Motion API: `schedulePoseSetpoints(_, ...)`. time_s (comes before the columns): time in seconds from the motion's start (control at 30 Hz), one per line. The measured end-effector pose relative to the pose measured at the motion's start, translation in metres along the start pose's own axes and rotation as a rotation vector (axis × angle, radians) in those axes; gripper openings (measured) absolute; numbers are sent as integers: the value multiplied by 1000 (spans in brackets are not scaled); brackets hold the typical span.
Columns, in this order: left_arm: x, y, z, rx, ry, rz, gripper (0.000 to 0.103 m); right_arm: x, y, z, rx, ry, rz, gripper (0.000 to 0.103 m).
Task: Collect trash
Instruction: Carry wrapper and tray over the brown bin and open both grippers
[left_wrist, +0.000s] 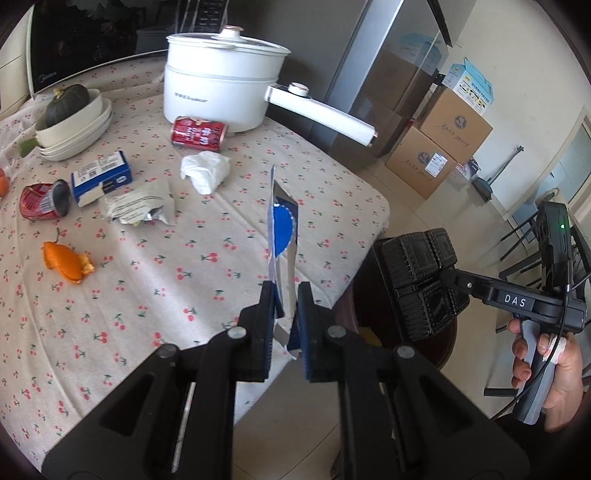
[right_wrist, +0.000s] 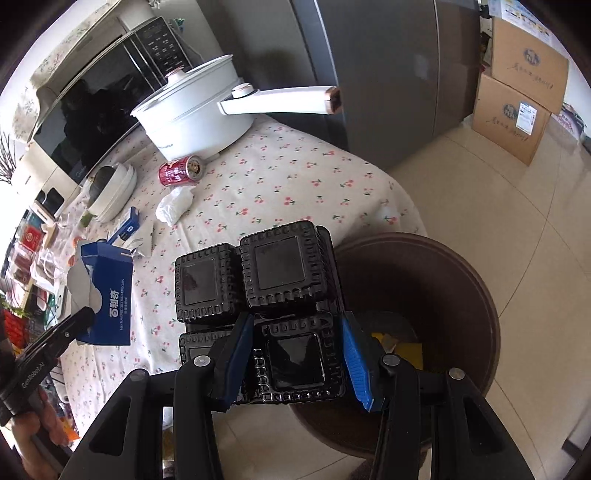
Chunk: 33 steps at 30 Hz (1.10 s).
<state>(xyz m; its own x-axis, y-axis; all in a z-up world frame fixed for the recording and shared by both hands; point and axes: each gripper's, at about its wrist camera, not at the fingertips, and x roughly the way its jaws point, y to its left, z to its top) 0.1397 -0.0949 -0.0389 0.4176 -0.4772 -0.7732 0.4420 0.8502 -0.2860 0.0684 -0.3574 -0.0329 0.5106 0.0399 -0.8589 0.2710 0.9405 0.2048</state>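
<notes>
My left gripper (left_wrist: 285, 290) is shut on a flattened blue and silver carton (left_wrist: 281, 229) and holds it upright over the table's right edge; the right wrist view shows this carton (right_wrist: 107, 295) at the left. My right gripper (right_wrist: 295, 321) is shut on a black plastic tray (right_wrist: 273, 269) with four square cups, above the rim of a brown bin (right_wrist: 454, 291). The left wrist view has that tray (left_wrist: 421, 280) at the right. On the cherry-print cloth (left_wrist: 147, 295) lie two red cans (left_wrist: 197, 134) (left_wrist: 44, 201), a crumpled tissue (left_wrist: 205, 171), a small blue box (left_wrist: 101, 177), a torn wrapper (left_wrist: 140, 203) and orange peel (left_wrist: 66, 260).
A white electric pot (left_wrist: 221, 88) with a long handle stands at the table's back. Stacked bowls with a green squash (left_wrist: 74, 118) are at the left, a microwave (right_wrist: 92, 99) behind them. Cardboard boxes (left_wrist: 443, 147) stand on the tiled floor by a grey fridge (right_wrist: 388, 66).
</notes>
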Motion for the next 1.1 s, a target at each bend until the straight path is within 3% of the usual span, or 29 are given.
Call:
schedulePoseSetpoints(0.4,52,-89,-12,120,93,-160,14,-17,-101,-23,105,20,-111,49)
schedulePoseSetpoints(0.6,72,-112,-20,172,110,-196,16,-23,-135,-34,148,29,-145,49)
schedulePoseSetpoints(0.67,77,-115,-20,175,116,-216,27,-25,-143,-36,161,29,-146,49)
schedulePoseSetpoints(0.73,82,-114,-20,157,134,-207,70,-27,-148,-38,169,28,-143,50)
schedulePoseSetpoints(0.8,81,-112,-20,144,122,-165,84,-27,-151,-38,172,27,-140,50)
schedulePoseSetpoints(0.87,82,-110,-20,147,133,-124,86,-26,-150,-37,171,27,-137,50)
schedulePoseSetpoints(0.97,80,-102,-21,154,134,-63,99,-25,-148,-36,165,28,-136,50)
schedulePoseSetpoints(1.1,72,-88,-24,154,141,-23,101,-25,-144,-36,155,32,-132,50)
